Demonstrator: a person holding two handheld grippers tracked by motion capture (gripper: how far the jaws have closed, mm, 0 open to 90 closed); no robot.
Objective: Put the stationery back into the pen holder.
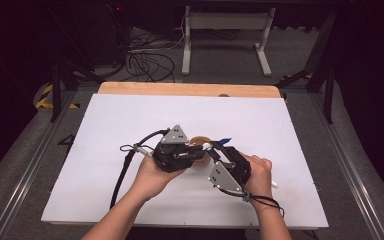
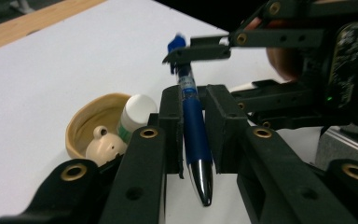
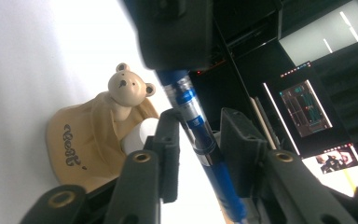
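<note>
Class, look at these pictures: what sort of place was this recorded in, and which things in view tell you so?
Probably a lab or recording studio, not a home: a bare white table in a dark room, loose cables on the floor, and lit monitor screens in the background.

Wide bare stretches of white table (image 1: 130, 120) across the upper, left and right of the high view, open to passage. Middle of the frame crowded: left gripper (image 1: 200, 152) and right gripper (image 1: 219, 150) tip to tip, blue pen (image 2: 193, 121) spanning both. Tan bear-shaped holder (image 1: 200, 143) just behind the tips, blocking the way forward there. Cables (image 1: 122, 175) trailing lower left.
</note>
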